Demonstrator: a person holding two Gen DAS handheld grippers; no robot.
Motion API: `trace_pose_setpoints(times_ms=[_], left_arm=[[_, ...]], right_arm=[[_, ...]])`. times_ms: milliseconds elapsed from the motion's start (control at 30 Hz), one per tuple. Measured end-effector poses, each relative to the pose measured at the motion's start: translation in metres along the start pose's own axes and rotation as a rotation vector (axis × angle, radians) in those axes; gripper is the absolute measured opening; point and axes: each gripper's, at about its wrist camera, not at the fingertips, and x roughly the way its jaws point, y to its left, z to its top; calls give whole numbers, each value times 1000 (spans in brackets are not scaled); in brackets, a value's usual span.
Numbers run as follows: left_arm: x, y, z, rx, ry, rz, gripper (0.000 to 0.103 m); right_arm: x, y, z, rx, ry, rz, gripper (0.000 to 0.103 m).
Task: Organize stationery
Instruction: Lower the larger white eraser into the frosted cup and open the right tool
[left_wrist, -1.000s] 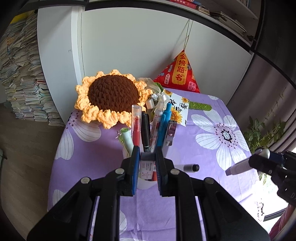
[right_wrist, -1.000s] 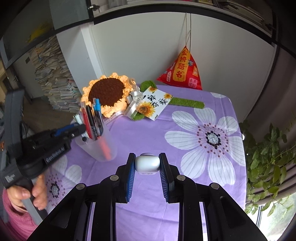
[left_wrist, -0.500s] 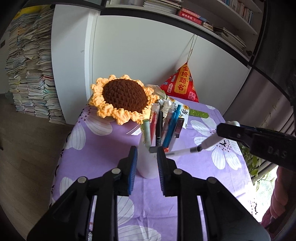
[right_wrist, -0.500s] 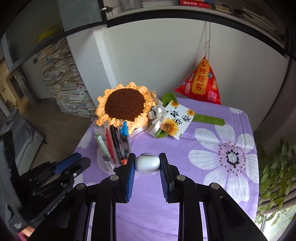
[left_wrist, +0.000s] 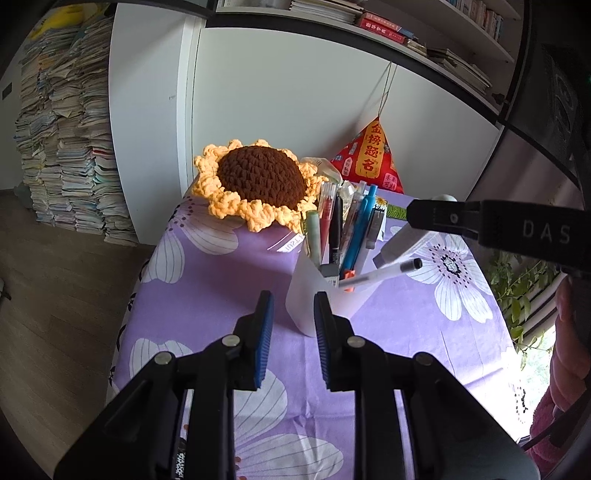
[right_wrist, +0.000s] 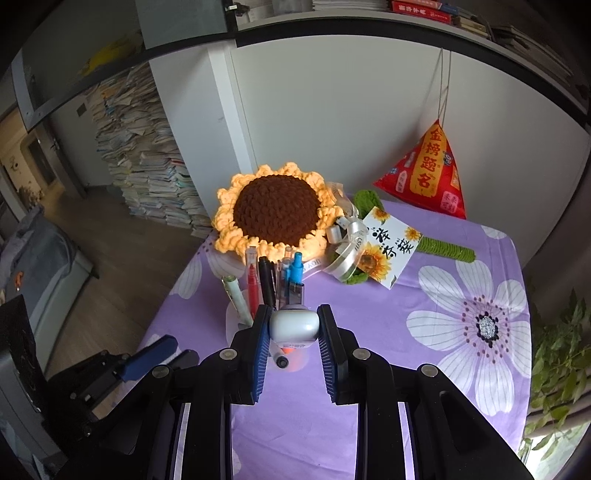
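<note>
- Mostly done: pen cup (left_wrist: 325, 295) on the purple cloth (left_wrist: 221, 288) already held several pens.
- Right gripper (right_wrist: 293, 328) gripped a white marker (right_wrist: 294, 325) over the cup, not yet dropped in.
- Left gripper (left_wrist: 293, 325) narrowly parted, empty, just beside cup.

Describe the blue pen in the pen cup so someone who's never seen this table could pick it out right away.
Find the big crocheted sunflower on the purple flowered tablecloth. Right in front of it stands a frosted white pen cup full of pens. The blue pen is the only bright blue one, standing beside a black pen and a red pen.
</note>
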Motion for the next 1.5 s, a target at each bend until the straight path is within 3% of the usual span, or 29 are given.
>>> trace_pose_setpoints(times_ms=[1100,1500], left_arm=[[6,12,-11,-4,22,18,21],[8,14,-10,-12,31,31,25]], right_arm=[[41,18,3,-39,73,-64,27],[48,18,8,-19,99,-22,27]])
